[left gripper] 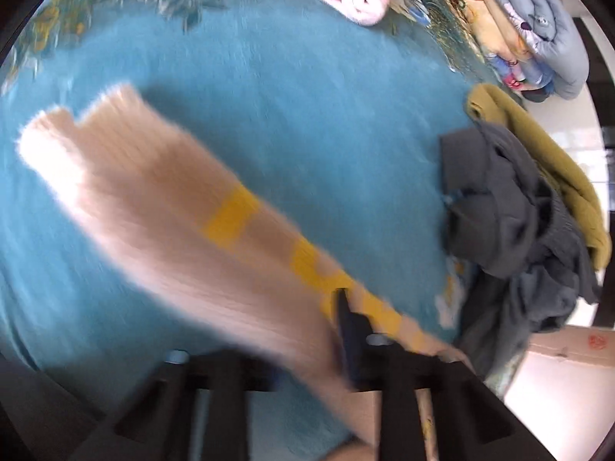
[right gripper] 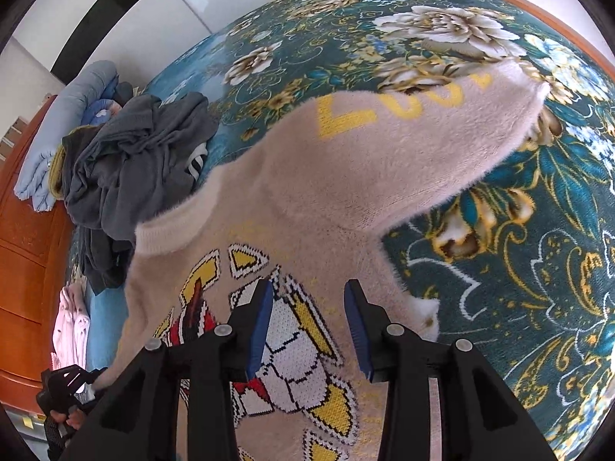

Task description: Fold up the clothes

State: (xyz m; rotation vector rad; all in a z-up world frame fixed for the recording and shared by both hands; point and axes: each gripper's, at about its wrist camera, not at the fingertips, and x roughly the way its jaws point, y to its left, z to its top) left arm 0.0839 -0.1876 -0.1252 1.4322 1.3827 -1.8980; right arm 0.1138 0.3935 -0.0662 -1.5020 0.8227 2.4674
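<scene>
The beige sweater [right gripper: 307, 199] is spread on the bed [right gripper: 519, 269], one sleeve [left gripper: 153, 199] pinched in the closed left tool [left gripper: 338, 319], though blur makes that grip uncertain. The right tool [right gripper: 309, 326] is held open above the chest pattern, gripping nothing. No completed fold is seen. A grey heap [right gripper: 134, 165] and stacked bedding [left gripper: 538, 30] crowd one side.

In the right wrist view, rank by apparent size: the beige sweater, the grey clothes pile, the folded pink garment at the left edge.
1. beige sweater, largest, though it lies nearest the camera, which inflates it.
2. grey clothes pile, clearly smaller.
3. pink garment, smallest; partly cut off at the fisheye edge, so its true size is unsure.
</scene>
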